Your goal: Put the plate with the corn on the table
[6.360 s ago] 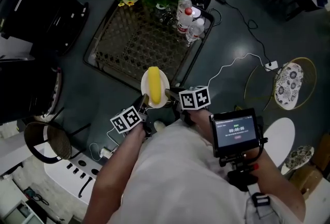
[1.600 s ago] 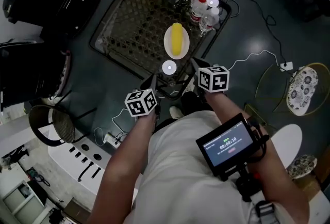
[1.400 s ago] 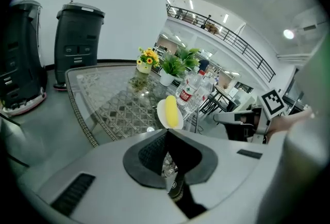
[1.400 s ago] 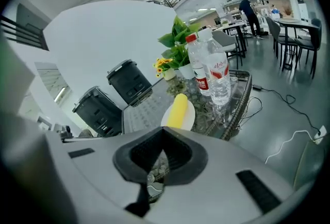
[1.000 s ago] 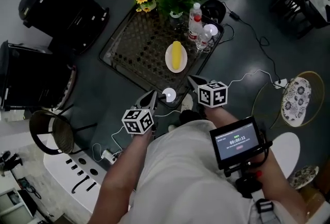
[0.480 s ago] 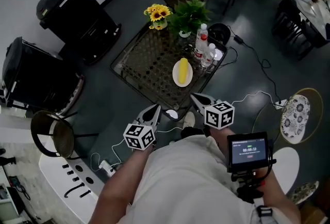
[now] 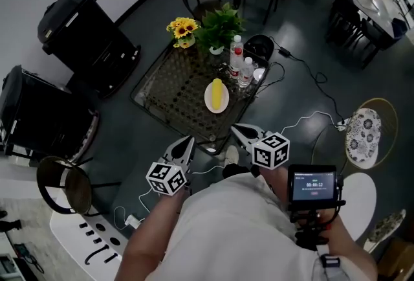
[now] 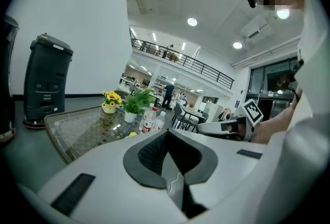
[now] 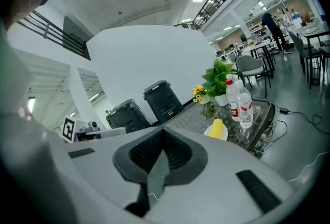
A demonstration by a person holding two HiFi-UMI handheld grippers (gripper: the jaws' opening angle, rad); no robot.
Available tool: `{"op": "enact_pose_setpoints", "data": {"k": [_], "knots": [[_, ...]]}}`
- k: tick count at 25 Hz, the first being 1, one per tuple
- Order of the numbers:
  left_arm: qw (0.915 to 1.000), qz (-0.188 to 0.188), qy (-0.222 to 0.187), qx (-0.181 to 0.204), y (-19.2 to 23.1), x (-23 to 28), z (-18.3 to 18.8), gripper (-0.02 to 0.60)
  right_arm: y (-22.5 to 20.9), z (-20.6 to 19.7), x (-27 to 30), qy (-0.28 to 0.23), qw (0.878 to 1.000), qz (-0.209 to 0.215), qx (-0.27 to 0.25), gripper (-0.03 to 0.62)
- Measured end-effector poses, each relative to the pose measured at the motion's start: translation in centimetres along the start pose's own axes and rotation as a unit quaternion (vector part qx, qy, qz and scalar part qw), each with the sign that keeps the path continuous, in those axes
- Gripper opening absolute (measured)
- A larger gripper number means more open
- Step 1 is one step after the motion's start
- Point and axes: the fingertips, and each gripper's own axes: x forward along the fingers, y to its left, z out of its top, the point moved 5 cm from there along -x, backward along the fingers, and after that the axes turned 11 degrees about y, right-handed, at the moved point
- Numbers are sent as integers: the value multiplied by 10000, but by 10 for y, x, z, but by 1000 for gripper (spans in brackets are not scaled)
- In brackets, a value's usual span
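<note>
1. Head view: the plate with the corn lay flat on the table, near the edge by the bottles. A few seconds earlier I had carried it between both tools, close to my body. The left gripper and the right gripper had since drawn back over the floor and were well apart from the plate. I judged the placement done, with nothing left but the retreat. The plate was round, pale and smooth. The corn was a yellow, elongated cob lying lengthwise in it. The table top was rectangular, a clear sheet over a dark lattice weave inside a raised rim
2. Left gripper view: my jaws were pressed together tip to tip with nothing between them. The pads were dark and finely ribbed, and the shell was pale and smooth. The table stood beyond, to the left
3. Right gripper view: these jaws were also closed on nothing. The plate and corn sat untouched on the table well beyond the tips, just beside the clear plastic bottles with red labels
</note>
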Motion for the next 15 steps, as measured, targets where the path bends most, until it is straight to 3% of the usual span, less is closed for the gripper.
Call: {"op": "enact_pose_setpoints", "data": {"k": [4,15], "knots": [[9999,85,-84,57,0,-3,13,8,7,12,-4,-151,9999,48,-64,6],[9996,-133,-232,84,-31,-9,15,8,25,19,-42,-381,9985,202,-342,6]]}}
